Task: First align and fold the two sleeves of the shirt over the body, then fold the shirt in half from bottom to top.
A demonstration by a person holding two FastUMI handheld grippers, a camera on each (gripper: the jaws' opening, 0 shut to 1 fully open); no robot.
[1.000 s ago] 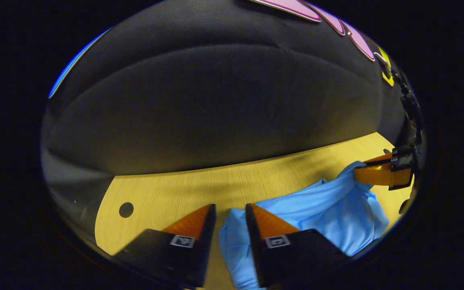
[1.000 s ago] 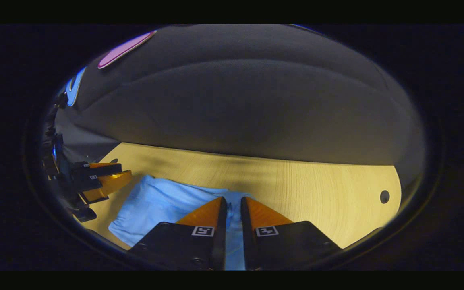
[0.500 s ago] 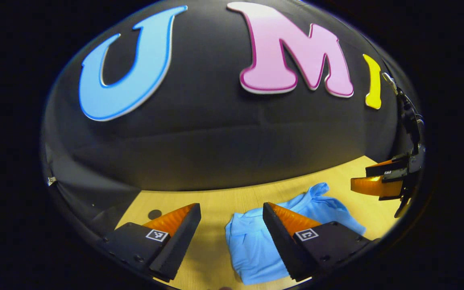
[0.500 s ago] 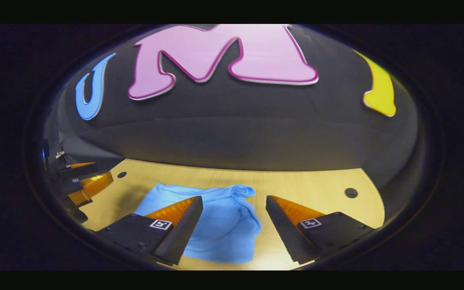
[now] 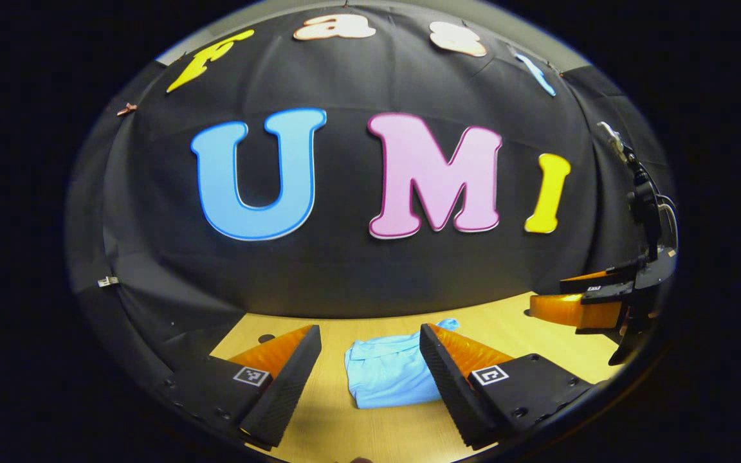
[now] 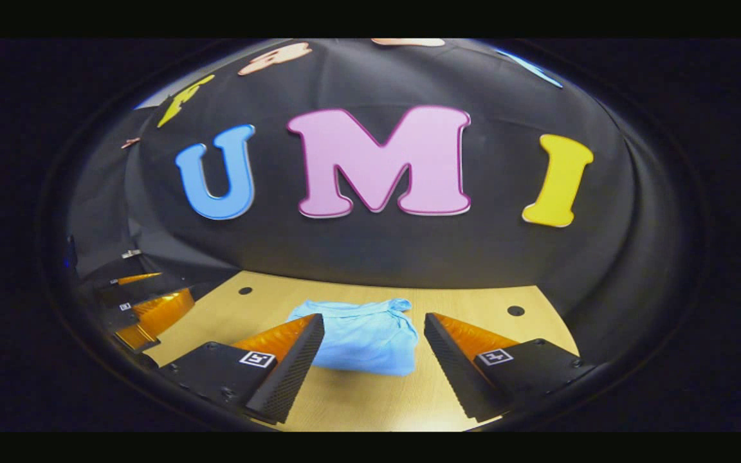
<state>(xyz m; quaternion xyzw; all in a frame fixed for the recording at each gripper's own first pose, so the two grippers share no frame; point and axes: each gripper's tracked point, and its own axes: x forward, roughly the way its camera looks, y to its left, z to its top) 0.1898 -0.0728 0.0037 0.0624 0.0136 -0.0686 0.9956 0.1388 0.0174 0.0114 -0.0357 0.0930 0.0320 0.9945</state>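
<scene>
- Shirt lay folded in a compact bundle on the surface, lower centre of both views; final fold looked done.
- Left gripper and right gripper jaws wide apart, holding nothing, clear of the cloth.
- Next move, likely: only a check or tidy of the edges.

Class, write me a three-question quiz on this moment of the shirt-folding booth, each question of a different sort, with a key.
1. True or false: the left gripper is shut on the shirt.
2. Multiple choice: the shirt lies (A) spread flat with its sleeves out, (B) folded into a compact bundle on the table, (C) hanging from the right gripper.
3. Fill in: both grippers' jaws stand ____.

Key: 1 false, since its jaws are apart and off the cloth. 2 B. 3 open.
</scene>
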